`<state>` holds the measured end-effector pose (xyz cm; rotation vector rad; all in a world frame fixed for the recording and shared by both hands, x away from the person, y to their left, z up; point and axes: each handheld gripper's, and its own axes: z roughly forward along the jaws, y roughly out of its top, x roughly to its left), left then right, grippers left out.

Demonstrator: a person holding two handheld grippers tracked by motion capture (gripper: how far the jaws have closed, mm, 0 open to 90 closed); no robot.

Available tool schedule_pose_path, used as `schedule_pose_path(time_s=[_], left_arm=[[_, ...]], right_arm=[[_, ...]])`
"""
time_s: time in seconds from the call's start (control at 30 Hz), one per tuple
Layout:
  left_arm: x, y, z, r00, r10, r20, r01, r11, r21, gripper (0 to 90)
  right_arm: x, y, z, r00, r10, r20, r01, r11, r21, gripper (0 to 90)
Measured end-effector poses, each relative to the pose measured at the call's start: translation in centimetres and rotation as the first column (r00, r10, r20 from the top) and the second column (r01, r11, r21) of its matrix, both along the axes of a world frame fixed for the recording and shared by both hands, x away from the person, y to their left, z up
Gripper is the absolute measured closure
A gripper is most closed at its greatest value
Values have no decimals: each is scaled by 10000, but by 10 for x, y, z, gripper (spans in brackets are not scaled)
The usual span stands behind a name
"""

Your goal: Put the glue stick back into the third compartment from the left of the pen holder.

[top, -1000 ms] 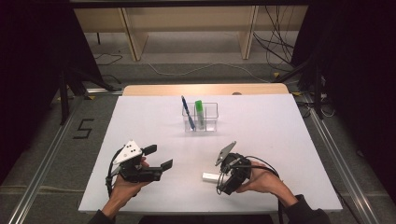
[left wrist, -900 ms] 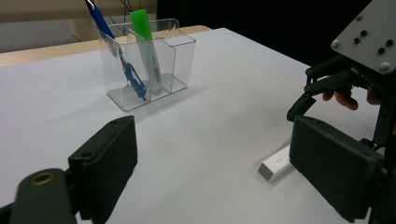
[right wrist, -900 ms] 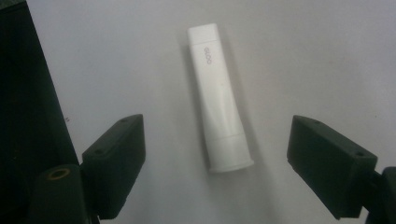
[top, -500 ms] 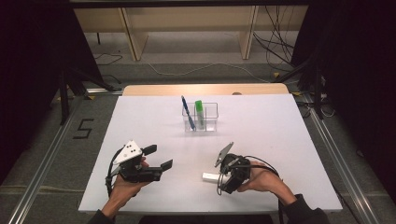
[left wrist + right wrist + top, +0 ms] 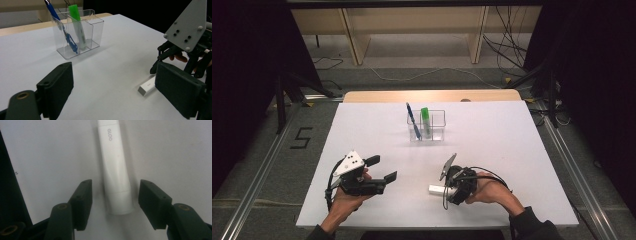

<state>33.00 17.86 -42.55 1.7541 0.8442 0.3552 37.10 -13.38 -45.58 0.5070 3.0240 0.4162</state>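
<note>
White plastic glue stick [image 5: 116, 173] printed "GLOO" lies flat on the white table [image 5: 512, 135], near edge, between right gripper [image 5: 115, 198] jaws; jaws have just been closing, gaps both sides, not gripping. Left gripper [image 5: 379, 169] jaws apart, empty. Clear plastic holder [image 5: 427, 126] with blue pen [image 5: 413, 120], green marker [image 5: 425, 120] further back.

"GLOO" on the white glue stick [image 5: 117, 167]; "5" on the floor [image 5: 302, 137].
</note>
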Motion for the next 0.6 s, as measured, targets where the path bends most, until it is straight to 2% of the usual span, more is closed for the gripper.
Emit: schedule_pose_path(time_s=[0.37, 0.47, 0.6], left_arm=[[0, 0, 0, 10000, 4, -19, -4, 10000, 3, 146], [0, -1, 0, 10000, 14, -12, -14, 10000, -8, 146], [0, -1, -1, 10000, 21, -17, -21, 10000, 12, 146]], right_arm=[[0, 1, -2, 10000, -20, -46, 19, 9999, -164, 550], [0, 1, -2, 9996, 266, 34, -264, 9989, -390, 569], [-1, 3, -2, 9990, 428, 96, -423, 9981, -440, 617]])
